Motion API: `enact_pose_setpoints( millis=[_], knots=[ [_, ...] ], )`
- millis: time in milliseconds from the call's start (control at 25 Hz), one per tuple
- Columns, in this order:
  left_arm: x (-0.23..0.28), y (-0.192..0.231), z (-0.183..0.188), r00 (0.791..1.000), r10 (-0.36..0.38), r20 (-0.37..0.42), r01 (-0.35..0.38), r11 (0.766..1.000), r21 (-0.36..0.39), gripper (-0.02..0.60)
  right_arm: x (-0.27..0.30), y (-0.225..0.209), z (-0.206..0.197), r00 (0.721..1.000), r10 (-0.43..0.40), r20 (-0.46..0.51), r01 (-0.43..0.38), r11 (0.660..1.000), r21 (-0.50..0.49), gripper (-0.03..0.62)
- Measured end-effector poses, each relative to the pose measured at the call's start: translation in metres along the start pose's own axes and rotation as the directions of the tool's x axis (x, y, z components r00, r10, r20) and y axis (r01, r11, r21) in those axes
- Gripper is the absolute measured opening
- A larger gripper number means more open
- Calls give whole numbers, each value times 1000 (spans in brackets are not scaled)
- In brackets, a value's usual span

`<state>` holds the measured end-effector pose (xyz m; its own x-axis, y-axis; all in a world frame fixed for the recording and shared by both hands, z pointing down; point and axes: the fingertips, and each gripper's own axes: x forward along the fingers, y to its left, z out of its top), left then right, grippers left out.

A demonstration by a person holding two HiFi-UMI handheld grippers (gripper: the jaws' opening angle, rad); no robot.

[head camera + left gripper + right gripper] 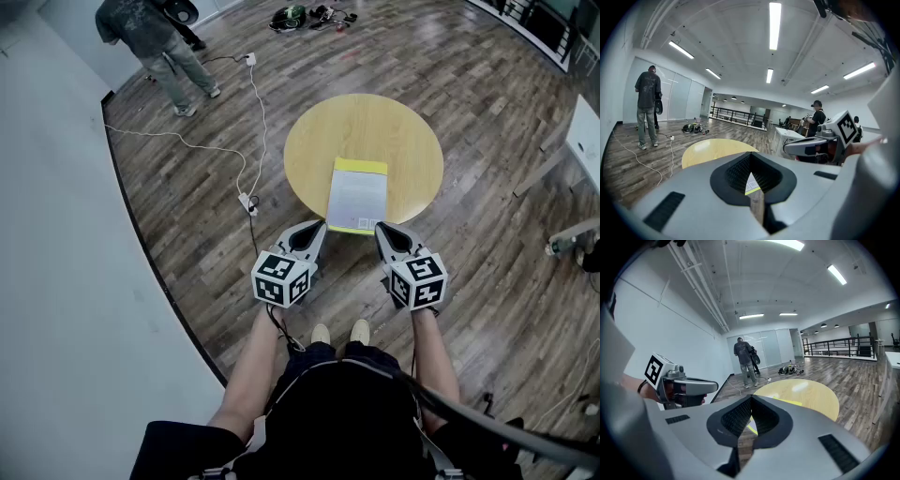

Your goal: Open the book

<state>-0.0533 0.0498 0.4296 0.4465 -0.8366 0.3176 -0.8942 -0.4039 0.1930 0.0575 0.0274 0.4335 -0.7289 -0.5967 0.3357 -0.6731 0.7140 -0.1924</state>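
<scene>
Yellow-trimmed book, head view: the closed book [357,195] lies flat at the near edge of the round wooden table [403,141].
Long axis, head view: it runs from us toward the far edge, yellow strip at the far end. We cannot tell the spine side.
Tongs, head view: left gripper [320,228] and right gripper [382,230] sit by the book's near corners. We cannot tell contact.
Left gripper view: jaws pressed together, holding nothing.
Right gripper view: jaws likewise together and empty.
Handling, our judgement: thin, light and bendy, likely to slide on smooth wood. We would pin one long edge and lift the cover at the other.
</scene>
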Motion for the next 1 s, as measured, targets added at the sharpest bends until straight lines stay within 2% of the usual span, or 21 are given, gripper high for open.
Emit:
enact_pose_setpoints(
  millis=[240, 400, 520, 680, 840, 1000],
  knots=[
    [16, 1, -2, 1000, 28, -13, -28, 1000, -10, -5, 10, -15, -4, 999, 29, -19, -29, 1000, -1, 3],
    [34, 29, -3, 999, 21, -26, -22, 999, -24, -5, 43, -23, -1, 999, 30, -28, -30, 1000, 8, 3],
    [54, 69, 6, 999, -13, -36, 12, 1000, -23, -5, 81, -32, 10, 999, -13, -33, 13, 1000, 18, 3],
    [81, 124, 28, 995, -89, -41, 88, 996, -23, -5, 125, -44, 31, 994, -107, -32, 109, 993, 37, 3],
    [108, 144, 33, 982, -177, -62, 175, 984, -23, -5, 143, -58, 37, 979, -201, -28, 203, 977, 69, 3],
    [124, 149, 27, 972, -219, -85, 218, 976, -26, -5, 154, -67, 34, 972, -230, -45, 233, 969, 81, 3]
  ],
)
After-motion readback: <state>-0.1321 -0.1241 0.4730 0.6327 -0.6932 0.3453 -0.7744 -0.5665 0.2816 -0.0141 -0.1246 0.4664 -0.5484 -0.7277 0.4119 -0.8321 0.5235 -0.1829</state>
